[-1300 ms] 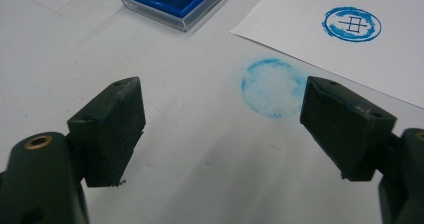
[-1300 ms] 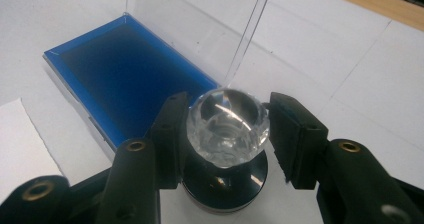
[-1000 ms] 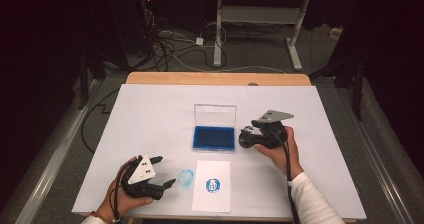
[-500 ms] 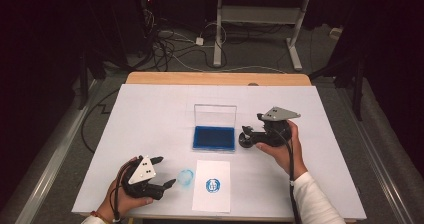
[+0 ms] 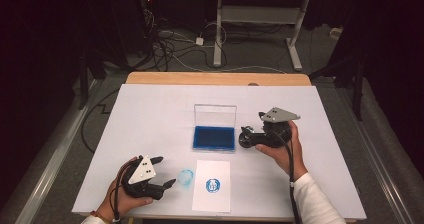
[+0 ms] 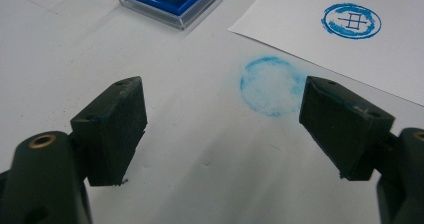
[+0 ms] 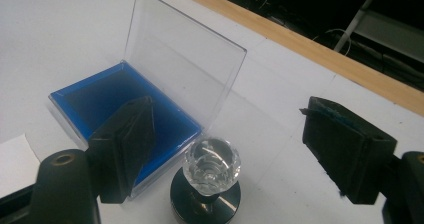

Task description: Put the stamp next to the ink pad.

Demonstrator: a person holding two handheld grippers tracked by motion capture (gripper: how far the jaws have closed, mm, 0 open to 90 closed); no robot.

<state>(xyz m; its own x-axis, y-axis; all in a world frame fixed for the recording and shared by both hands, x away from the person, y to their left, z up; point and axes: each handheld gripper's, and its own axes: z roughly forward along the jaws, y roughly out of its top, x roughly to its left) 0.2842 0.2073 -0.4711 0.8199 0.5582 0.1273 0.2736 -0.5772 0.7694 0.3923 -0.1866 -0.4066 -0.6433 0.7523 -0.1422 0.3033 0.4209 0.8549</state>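
Looking down on a white tabletop (image 5: 150, 114), we see the right claw (image 7: 227, 149) with its jaws just opened wide; the crystal-knobbed stamp (image 7: 211, 176) stands upright between them, untouched, just right of the open blue ink pad (image 5: 214, 137). Our left claw (image 5: 166, 171) rests near the front edge, jaws apart, beside a faint blue ring smudge (image 6: 272, 86) and a stamped paper (image 5: 212, 185).

Dark room beyond the white table (image 5: 150, 114): grey floor (image 5: 260, 54), tangled cables (image 5: 170, 44), a metal-legged desk (image 5: 255, 14).
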